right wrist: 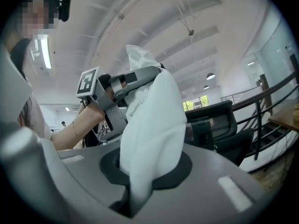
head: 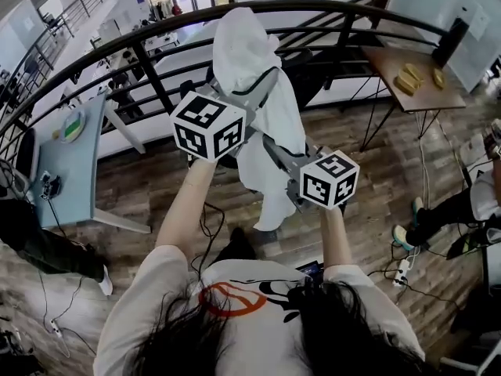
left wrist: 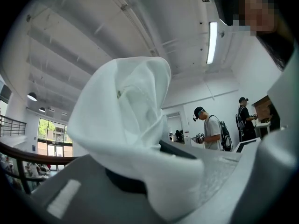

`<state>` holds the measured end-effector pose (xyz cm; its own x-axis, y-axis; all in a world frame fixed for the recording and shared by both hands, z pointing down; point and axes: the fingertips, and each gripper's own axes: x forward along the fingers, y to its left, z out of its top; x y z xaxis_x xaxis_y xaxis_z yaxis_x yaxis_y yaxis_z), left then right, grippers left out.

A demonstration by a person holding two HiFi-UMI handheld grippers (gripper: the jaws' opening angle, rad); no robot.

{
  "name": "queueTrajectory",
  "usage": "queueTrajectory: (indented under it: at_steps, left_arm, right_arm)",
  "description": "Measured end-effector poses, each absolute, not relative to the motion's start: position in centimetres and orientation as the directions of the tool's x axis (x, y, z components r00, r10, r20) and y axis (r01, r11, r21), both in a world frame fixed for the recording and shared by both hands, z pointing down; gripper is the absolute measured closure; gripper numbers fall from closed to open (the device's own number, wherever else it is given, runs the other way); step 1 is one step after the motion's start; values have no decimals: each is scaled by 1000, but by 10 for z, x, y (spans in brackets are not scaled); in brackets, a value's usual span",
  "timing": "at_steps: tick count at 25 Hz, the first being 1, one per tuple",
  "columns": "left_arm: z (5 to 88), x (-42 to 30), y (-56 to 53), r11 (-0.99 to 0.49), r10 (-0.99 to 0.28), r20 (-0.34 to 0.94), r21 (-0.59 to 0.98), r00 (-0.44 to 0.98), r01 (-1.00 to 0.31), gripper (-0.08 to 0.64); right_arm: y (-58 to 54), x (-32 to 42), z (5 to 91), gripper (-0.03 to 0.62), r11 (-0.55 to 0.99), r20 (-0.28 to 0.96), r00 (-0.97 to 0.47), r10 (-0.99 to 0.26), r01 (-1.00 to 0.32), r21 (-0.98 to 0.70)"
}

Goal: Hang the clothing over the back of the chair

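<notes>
- Head view: white garment point(head: 249, 61) held up in the air between both tools, well above the wooden floor point(head: 149, 186), its lower end hanging free.
- Left tool point(head: 262, 81) higher and further out, pinching the upper bunch of the cloth; right tool point(head: 266, 141) lower, pinching a fold about halfway down.
- Left gripper view: jaws pressed together on a thick white fold that bulges up over them and fills the middle of the picture.
- Right gripper view: jaws likewise clamped on the cloth, which rises as a narrow white column from between them, with the left tool gripping its top.
- Chair point(right wrist: 224, 125) plain only in the right gripper view: black, standing behind the cloth and just in front of the railing point(right wrist: 266, 97), apart from the garment. In the head view mostly hidden behind the cloth and the marker cubes.
- Seen from the head view alone: curved dark railing across the top, grey bench point(head: 74, 171) at the left, wooden bench point(head: 411, 96) at the upper right.
- Seen from the left gripper view alone: two people point(left wrist: 212, 129) standing far back by a white wall, and a strip light point(left wrist: 212, 41) on the ceiling.
</notes>
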<state>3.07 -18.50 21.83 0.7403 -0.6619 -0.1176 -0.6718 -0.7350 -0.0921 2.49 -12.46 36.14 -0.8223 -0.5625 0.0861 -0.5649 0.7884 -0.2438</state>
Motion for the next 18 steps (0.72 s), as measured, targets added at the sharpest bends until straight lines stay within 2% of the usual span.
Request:
queueTrajectory:
  at_steps: [12,18]
  left_arm:
    - [142,-4,-301,-847,-492,-150,-145,858,-511,380]
    - [145,11,-352,-881,-444,-90,-134,891,-453,374]
  right_arm:
    - [-245,-13,281,520,725,24,-731,-682,-680,-107]
    - [-281,-1,276,514,685,55,-689,-723,-725,-77]
